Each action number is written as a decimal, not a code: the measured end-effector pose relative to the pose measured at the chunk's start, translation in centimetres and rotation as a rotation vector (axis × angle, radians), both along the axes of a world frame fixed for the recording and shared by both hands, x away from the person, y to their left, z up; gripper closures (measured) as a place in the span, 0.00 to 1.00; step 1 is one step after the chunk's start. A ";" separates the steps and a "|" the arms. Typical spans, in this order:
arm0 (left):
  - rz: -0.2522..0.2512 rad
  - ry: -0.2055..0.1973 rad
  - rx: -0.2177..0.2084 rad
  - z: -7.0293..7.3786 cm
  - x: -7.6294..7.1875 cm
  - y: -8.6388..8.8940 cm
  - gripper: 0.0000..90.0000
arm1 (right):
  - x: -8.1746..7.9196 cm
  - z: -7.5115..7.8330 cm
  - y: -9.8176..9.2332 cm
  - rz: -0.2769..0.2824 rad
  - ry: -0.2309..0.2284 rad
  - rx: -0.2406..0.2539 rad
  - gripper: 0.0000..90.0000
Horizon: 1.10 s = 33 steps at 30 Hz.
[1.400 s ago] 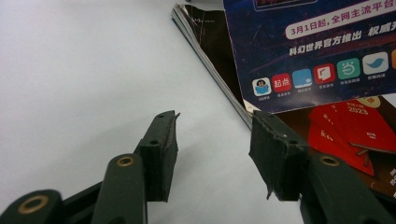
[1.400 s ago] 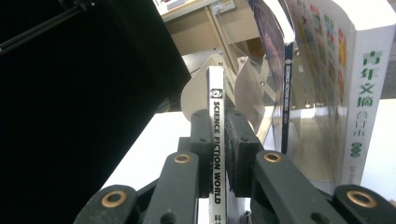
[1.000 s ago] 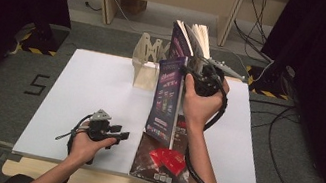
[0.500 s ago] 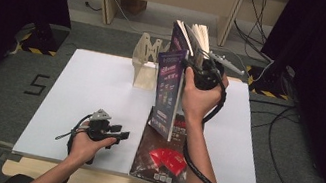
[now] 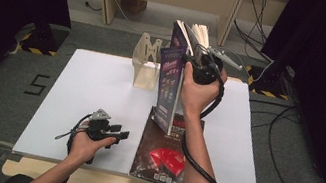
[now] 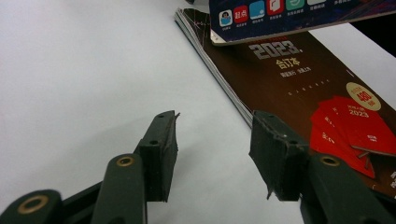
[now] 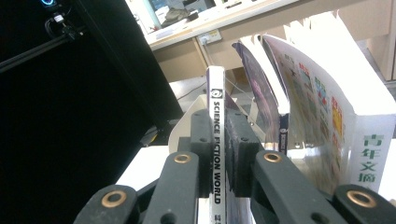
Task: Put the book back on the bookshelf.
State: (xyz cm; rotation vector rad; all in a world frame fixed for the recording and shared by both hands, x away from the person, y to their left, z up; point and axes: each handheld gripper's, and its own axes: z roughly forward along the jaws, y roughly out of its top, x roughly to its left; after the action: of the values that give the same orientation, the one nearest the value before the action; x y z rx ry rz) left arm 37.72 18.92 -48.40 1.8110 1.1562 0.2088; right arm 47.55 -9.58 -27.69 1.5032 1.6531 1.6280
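My right gripper [image 5: 190, 65] is shut on the spine of a magazine [image 5: 167, 90] and holds it upright above the table's middle. Its pads clamp the white spine [image 7: 215, 105], which reads "Science Fiction World", in the right gripper view [image 7: 217, 128]. A dark magazine with red booklets printed on it [image 5: 165, 155] lies flat near the front edge. My left gripper [image 5: 119, 133] rests on the white table just left of it, open, with nothing between its fingers [image 6: 215, 128]. The flat magazine [image 6: 303, 88] lies beside the right-hand jaw.
A wooden book rack [image 5: 146, 66] stands at the back of the white table [image 5: 74, 96]. Just behind the held magazine stand a purple-covered book [image 7: 261, 88] and a thick white one [image 7: 327, 98], their pages fanned.
My right gripper has lifted the magazine slightly and brought it more upright, a little towards the rack. The left gripper has not moved.
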 end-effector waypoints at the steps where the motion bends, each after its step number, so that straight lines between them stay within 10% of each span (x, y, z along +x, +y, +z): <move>1: -0.002 0.003 0.003 0.0 0.0 0.0 0.56 | 0.1 0.0 0.1 -0.004 0.001 0.001 0.93; 33: -0.003 0.002 -0.003 -0.1 0.0 0.1 0.56 | 3.1 0.7 1.5 -0.039 -0.023 -0.014 0.93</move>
State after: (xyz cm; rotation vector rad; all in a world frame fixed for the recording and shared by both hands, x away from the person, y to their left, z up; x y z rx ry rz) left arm 37.73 18.99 -48.48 1.8106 1.1546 0.2027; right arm 50.61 -8.13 -26.97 1.4948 1.6095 1.6041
